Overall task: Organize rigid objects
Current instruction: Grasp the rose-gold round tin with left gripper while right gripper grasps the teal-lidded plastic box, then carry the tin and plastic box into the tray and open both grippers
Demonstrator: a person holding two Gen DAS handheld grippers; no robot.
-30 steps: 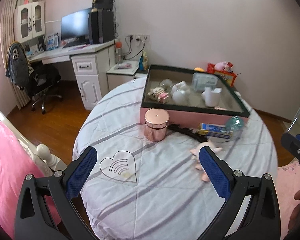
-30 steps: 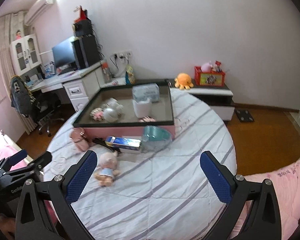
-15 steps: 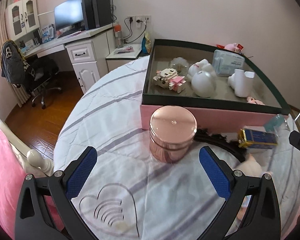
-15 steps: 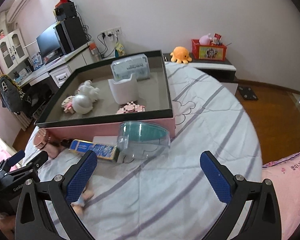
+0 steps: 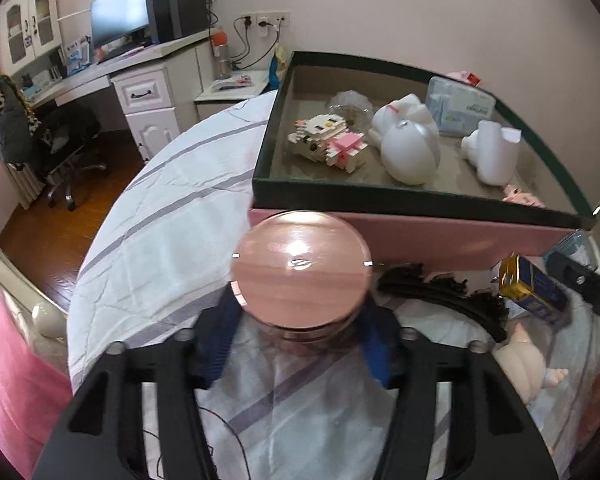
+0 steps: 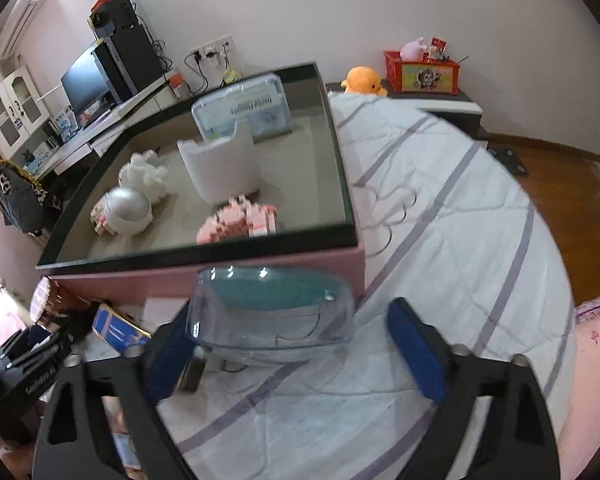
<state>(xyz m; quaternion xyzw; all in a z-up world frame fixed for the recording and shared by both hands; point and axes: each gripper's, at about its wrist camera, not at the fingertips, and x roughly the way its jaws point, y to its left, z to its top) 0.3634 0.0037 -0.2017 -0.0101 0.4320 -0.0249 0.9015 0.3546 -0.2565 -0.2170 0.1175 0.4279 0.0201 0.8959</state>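
A rose-gold lidded jar (image 5: 300, 268) stands on the striped bedspread, just in front of the pink box with a dark green rim (image 5: 412, 200). My left gripper (image 5: 298, 336) is shut on the jar, one blue pad on each side of its body. In the right wrist view, a clear container with a teal lid (image 6: 272, 312) lies against the same box (image 6: 204, 252). My right gripper (image 6: 292, 352) straddles it and its jaws are closing. The left pad is at the container's edge, while a gap shows before the right pad (image 6: 414, 348).
The box holds a block figure (image 5: 328, 140), a white egg shape (image 5: 410, 152), a white cup (image 5: 492, 152) and a wipes pack (image 5: 460, 106). A blue-and-gold carton (image 5: 534, 288), a black hairband (image 5: 440, 292) and a small doll (image 5: 520, 360) lie between the two grippers. A desk and chair stand at the far left.
Both grippers moved forward and down onto their objects. The left jaws went from wide open to closed around the jar. The right jaws narrowed around the clear container.
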